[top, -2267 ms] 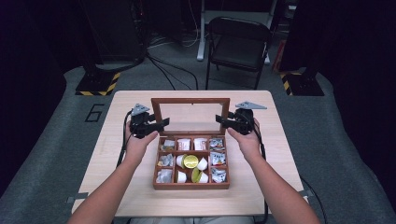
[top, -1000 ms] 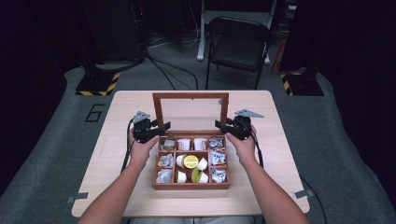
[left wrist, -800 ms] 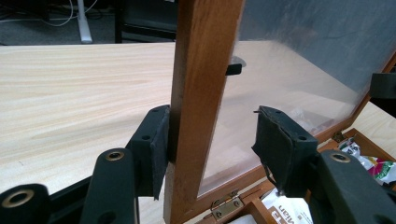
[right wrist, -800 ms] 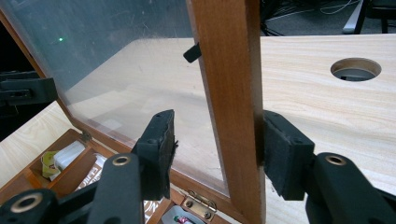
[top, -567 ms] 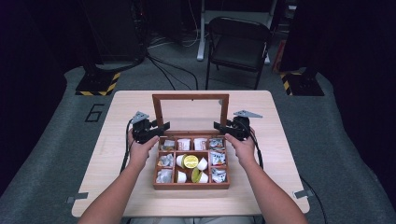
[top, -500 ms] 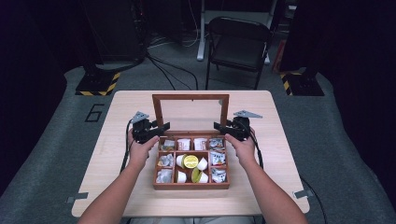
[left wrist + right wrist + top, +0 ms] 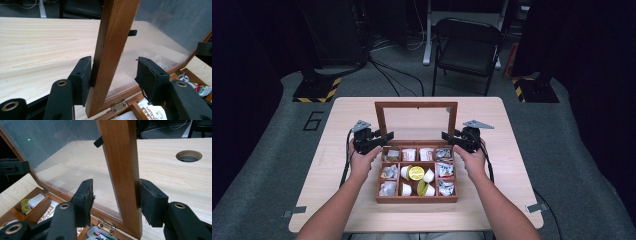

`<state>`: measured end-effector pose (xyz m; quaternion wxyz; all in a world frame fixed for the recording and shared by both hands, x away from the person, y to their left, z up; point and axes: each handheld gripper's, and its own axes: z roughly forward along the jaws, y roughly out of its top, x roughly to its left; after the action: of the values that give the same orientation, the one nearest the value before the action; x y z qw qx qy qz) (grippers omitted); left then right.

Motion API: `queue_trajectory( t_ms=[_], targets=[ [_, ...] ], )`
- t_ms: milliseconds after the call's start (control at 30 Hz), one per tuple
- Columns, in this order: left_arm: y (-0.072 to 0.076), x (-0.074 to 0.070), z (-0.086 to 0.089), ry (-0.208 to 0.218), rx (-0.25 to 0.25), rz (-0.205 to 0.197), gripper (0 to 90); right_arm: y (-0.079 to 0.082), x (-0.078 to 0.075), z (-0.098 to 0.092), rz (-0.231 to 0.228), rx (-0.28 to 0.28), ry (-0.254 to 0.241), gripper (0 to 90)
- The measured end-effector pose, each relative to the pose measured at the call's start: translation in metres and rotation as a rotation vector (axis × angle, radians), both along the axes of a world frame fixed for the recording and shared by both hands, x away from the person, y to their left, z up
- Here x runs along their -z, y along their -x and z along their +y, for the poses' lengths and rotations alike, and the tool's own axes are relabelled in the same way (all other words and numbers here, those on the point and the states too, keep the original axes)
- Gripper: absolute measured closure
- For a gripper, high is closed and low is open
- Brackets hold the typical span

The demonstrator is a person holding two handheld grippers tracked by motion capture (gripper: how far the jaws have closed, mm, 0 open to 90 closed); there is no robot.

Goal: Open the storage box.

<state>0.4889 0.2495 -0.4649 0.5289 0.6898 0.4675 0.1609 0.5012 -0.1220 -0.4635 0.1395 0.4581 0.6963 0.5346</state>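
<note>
Wooden box lid held upright from both sides

Wooden compartment box (image 7: 416,197) with a glass-paned lid (image 7: 416,106) sits at the middle of the light wooden table (image 7: 337,110) in the high view, its lid standing upright behind the compartments. At centre left, the left gripper (image 7: 384,138) reaches the lid's left frame post. Its own view shows that post (image 7: 112,50) between the jaws: the left pad touches the wood, the right pad stands clear of the glass, so the grip is loose; the jaws have just been closing. A white packet (image 7: 153,110) at lower right carries dark print, cut off and not readable. At centre right, the right gripper (image 7: 446,136) meets the right post (image 7: 122,175); there the right pad lies against the wood's outer edge, the left pad stands off the pane, jaws having just eased inward.

The gripper views add brass hinges (image 7: 106,225) and a round hole (image 7: 188,155) in the tabletop; the high view alone shows a "6" (image 7: 313,120) on the grey floor at left, and a yellow-lidded cup (image 7: 415,173) in the box.
</note>
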Motion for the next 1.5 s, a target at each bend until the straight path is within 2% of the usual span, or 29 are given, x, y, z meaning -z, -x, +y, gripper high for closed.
queue_trajectory(
  t_ms=[167,233,533,733,933,967,1033,1167,1233,1500],
  targets=[
    [0.0,0.001,-0.004,-0.013,-0.03,0.002,47.4,-0.001,0.001,0.002,-0.004,0.028,0.014,48.9],
    [-0.001,0.001,-0.006,-0.002,-0.052,0.004,47.5,-0.002,0.001,0.003,-0.001,0.034,0.009,49.3],
    [-0.008,0.006,-0.01,-0.023,-0.102,0.015,49.9,-0.008,0.005,0.005,0.028,0.073,-0.005,53.5],
    [-0.013,0.01,-0.009,0.014,-0.116,0.037,50.9,-0.012,0.006,0.007,0.065,0.106,0.001,54.6],
    [-0.019,0.013,-0.008,0.032,-0.123,0.061,50.8,-0.018,0.008,0.008,0.114,0.137,-0.033,54.4],
    [-0.021,0.012,-0.008,0.032,-0.121,0.08,50.8,-0.019,0.008,0.008,0.117,0.142,-0.035,54.3],
    [-0.022,0.013,-0.008,0.033,-0.122,0.08,50.7,-0.019,0.009,0.009,0.13,0.153,-0.043,54.2],
    [-0.024,0.016,-0.008,0.057,-0.131,0.092,50.4,-0.021,0.009,0.01,0.148,0.168,-0.044,54.0],
    [-0.025,0.017,-0.008,0.07,-0.137,0.103,50.3,-0.024,0.008,0.012,0.173,0.182,-0.043,53.7],
    [-0.028,0.023,-0.009,0.099,-0.159,0.116,49.1,-0.025,0.012,0.014,0.187,0.226,-0.063,53.2]
  ],
)
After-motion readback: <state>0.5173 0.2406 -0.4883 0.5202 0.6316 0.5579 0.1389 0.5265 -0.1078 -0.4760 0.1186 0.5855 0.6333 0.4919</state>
